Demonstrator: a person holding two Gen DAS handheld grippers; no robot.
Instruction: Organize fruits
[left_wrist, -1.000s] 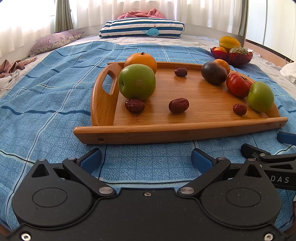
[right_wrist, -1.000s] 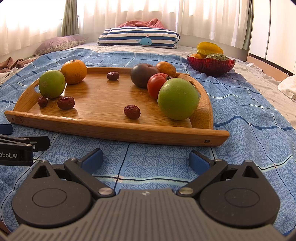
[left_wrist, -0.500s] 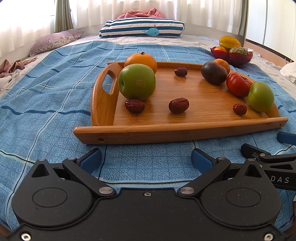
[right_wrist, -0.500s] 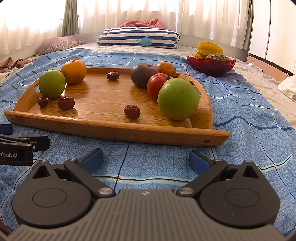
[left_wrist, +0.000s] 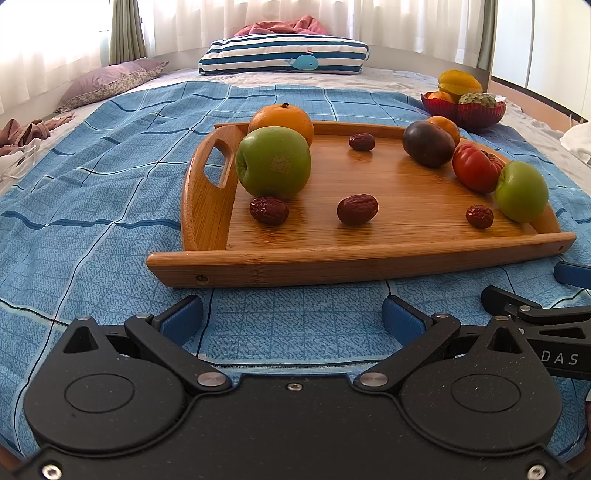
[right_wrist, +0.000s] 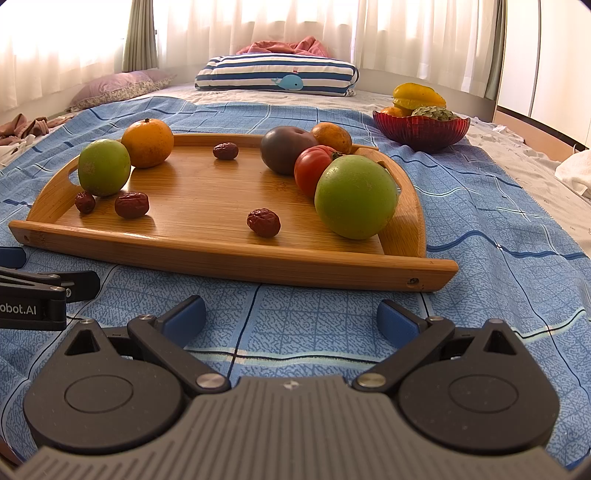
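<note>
Both grippers hover low over the blue bedspread (left_wrist: 92, 192), just short of the tray (left_wrist: 369, 254). The left gripper (left_wrist: 291, 317) and the right gripper (right_wrist: 291, 317) are spread wide with nothing between their fingers. On the tray's left end a green apple (left_wrist: 273, 162) sits in front of an orange (left_wrist: 282, 118), with a date (left_wrist: 269, 210) touching the apple's base. Three more dates lie apart on the tray floor. At the right end a dark plum (right_wrist: 286, 149), tomato (right_wrist: 312, 168), second green apple (right_wrist: 356, 197) and small orange (right_wrist: 331, 137) cluster together. A red bowl (right_wrist: 421, 127) of fruit stands beyond, off the tray
</note>
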